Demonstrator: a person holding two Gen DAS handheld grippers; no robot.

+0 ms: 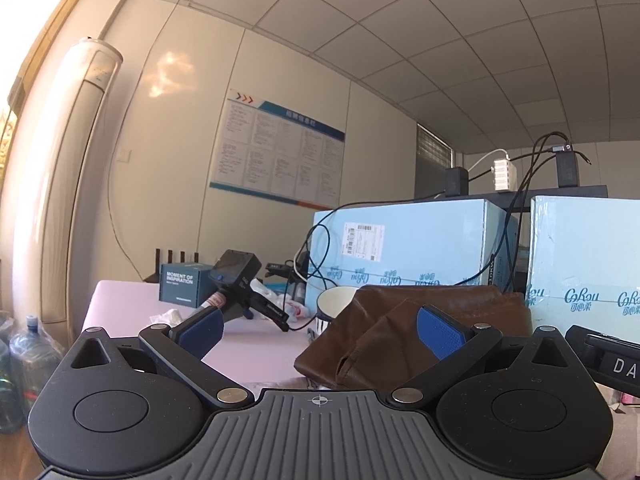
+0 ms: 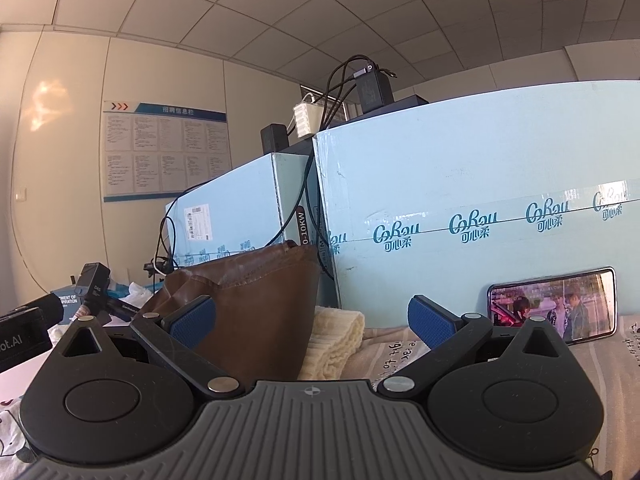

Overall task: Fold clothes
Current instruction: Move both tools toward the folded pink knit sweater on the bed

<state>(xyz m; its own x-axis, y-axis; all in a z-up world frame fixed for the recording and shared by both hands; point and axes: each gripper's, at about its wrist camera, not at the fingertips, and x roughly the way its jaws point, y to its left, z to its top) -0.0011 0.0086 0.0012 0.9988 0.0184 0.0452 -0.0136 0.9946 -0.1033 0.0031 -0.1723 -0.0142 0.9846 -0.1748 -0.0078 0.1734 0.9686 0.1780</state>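
1. Currently, the left gripper is held wide apart, nothing gripped.
2. Likewise, the right gripper is spread wide, nothing gripped.
3. A brown garment is seen heaped on the table, just before the blue boxes.

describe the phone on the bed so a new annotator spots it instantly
Start at the large light-blue cardboard carton printed with teal logos, on the right. At its base, a black-framed smartphone stands on its long edge, leaning against the carton on the striped bedsheet. It is the only lit screen, showing a video with people.
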